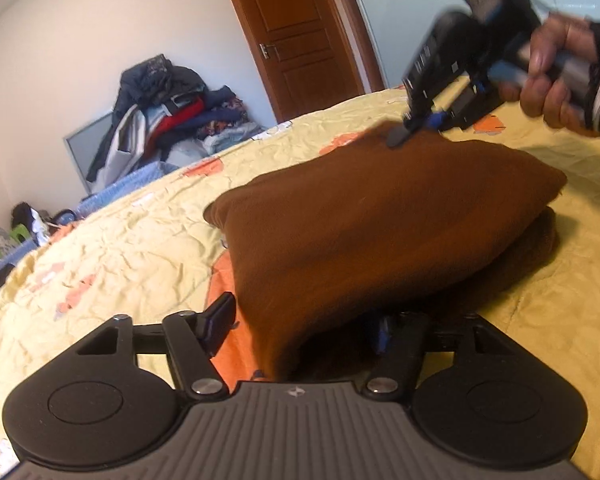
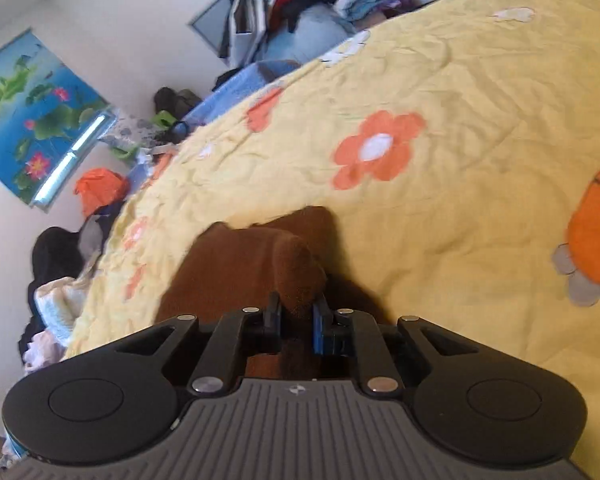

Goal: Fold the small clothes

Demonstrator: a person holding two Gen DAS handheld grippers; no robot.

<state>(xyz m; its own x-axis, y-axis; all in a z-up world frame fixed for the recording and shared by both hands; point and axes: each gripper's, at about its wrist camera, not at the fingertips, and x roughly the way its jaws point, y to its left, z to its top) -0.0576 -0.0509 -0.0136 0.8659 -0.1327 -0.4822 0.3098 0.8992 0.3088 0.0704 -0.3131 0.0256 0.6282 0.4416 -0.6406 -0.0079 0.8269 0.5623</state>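
On yellow quilt (image 1: 140, 248), folded brown garment (image 1: 380, 220), right gripper (image 2: 296, 316) pinching it

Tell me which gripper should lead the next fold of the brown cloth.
Right. The right gripper is already pinched on a corner of the brown cloth; the left gripper stands open with the cloth's near edge loose between its fingers.
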